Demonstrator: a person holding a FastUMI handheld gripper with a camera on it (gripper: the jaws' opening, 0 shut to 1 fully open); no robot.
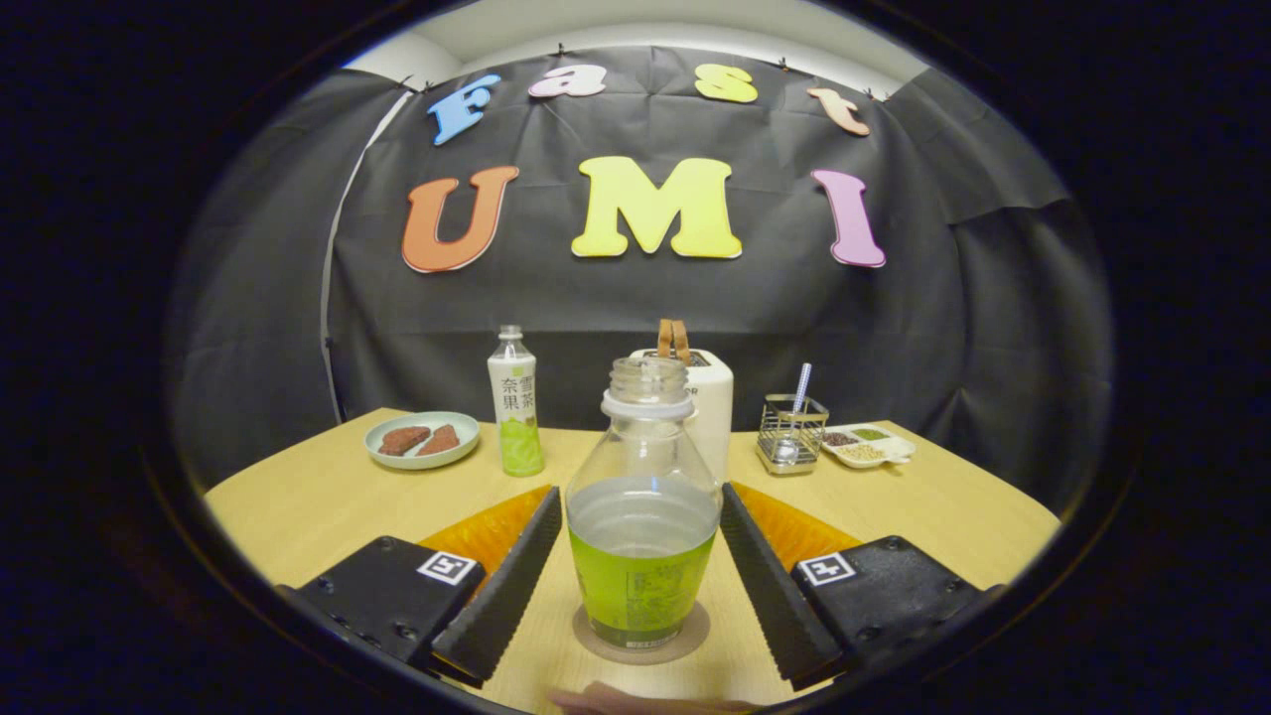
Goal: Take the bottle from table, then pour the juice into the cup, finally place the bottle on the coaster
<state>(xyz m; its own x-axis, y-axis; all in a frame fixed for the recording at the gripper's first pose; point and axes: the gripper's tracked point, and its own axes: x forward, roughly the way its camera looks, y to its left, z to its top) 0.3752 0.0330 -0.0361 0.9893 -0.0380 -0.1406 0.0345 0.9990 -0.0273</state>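
Note:
An uncapped clear bottle [642,516] with a green label and pale juice up to its shoulder stands upright on a round brown coaster [685,645]. It is between my gripper's [641,492] fingers. Both fingers flank the bottle with a thin gap on each side, so the gripper is open. Directly behind the bottle is a white cup-like container [715,402] with a brown loop on top, partly hidden by the bottle.
A second, capped bottle [516,402] with a green label stands back left, beside a pale green plate [422,440] with brown pieces. A wire holder [790,434] and a white divided dish [869,447] sit back right. A fingertip [635,703] shows below the coaster.

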